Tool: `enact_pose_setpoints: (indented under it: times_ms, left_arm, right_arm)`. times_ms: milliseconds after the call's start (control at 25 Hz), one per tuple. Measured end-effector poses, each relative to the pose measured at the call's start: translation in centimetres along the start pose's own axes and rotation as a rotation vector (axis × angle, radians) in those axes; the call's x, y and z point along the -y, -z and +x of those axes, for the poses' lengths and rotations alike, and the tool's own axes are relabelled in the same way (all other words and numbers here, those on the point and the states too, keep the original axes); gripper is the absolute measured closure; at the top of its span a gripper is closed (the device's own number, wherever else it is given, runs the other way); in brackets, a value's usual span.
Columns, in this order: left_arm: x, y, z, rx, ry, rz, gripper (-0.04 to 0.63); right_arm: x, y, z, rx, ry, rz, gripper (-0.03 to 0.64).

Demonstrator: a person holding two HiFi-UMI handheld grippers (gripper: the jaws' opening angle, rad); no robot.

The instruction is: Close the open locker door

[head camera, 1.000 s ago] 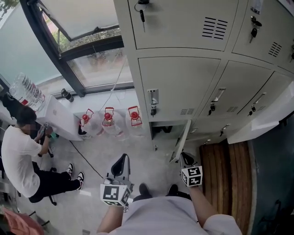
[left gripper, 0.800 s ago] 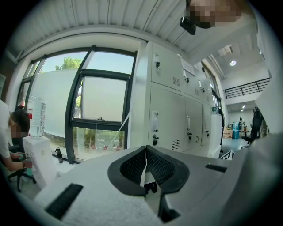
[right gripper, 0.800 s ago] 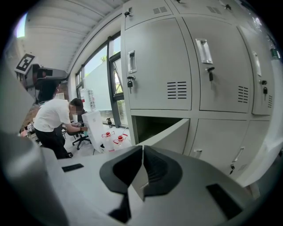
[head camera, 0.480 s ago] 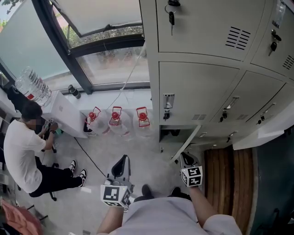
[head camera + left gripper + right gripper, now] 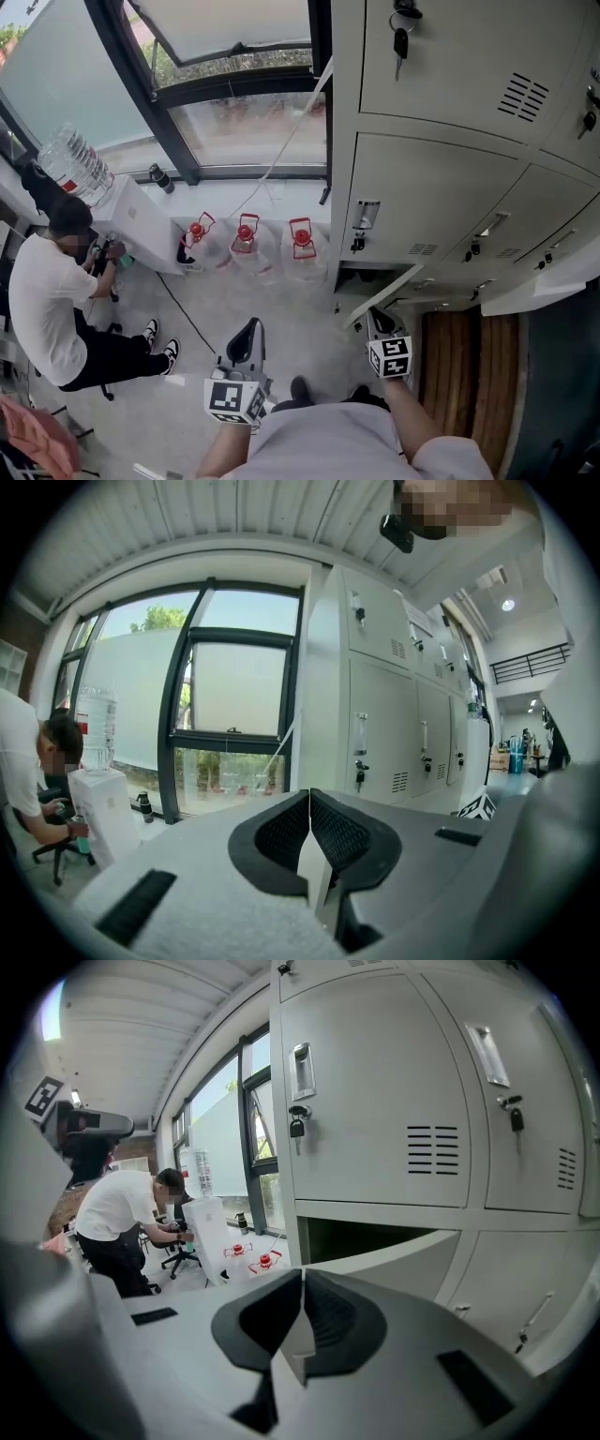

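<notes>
Left gripper (image 5: 247,330) is held low in front of the person, over the floor, and its jaws are pressed together with nothing between them; the left gripper view (image 5: 309,799) shows the two black pads meeting along one line. Far on the left a person (image 5: 42,305) in a white shirt sits bent toward a white water dispenser (image 5: 127,225) that carries a big clear bottle (image 5: 75,169). To the right of the dispenser, three jugs (image 5: 246,246) with red caps stand in a row on the floor, under a window (image 5: 216,66) with a dark frame.

Further right stands the wall of grey lockers (image 5: 441,178). A key (image 5: 401,42) hangs in the lock of an upper one. The open door (image 5: 382,292) belongs to the bottom row, directly under the first locker beside the window. It is swung out only partly, and a dark gap shows behind it.

The right gripper (image 5: 379,321) is just below the free edge of this door in the head view, and its jaws are also closed on nothing. In the right gripper view (image 5: 302,1279) the door (image 5: 403,1260) lies behind the jaws; I cannot tell if they touch. At the far right, wooden slats (image 5: 464,361) lie on the floor before the lockers.
</notes>
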State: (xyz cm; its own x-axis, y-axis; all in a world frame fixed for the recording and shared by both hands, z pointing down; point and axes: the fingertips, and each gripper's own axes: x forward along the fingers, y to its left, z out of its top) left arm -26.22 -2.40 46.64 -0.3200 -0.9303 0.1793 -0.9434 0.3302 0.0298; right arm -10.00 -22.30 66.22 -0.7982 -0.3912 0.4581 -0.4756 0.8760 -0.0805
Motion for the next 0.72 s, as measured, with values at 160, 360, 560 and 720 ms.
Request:
enact_pose_setpoints:
  times_ms: [160, 360, 560, 720]
  left_arm:
    - [-1.2, 0.5, -0.2, -0.017, -0.024, -0.008, 0.584]
    - [-2.3, 0.5, -0.4, -0.018, -0.046, -0.004, 0.584]
    - [-3.5, 0.8, -0.7, -0.029, -0.071, -0.013, 0.584]
    - [-4.4, 0.9, -0.8, -0.031, -0.089, -0.016, 0.584]
  right_arm:
    - [-0.2, -0.8, 1.3, 0.004, -0.006, -0.003, 0.600]
    - [-0.4, -1.5, 2.8, 0.015, -0.010, -0.006, 0.600]
    - [-0.4, -2.3, 4.3, 0.023, -0.007, -0.003, 0.600]
    - [-0.4, -2.8, 5.4, 0.026, -0.008, -0.007, 0.600]
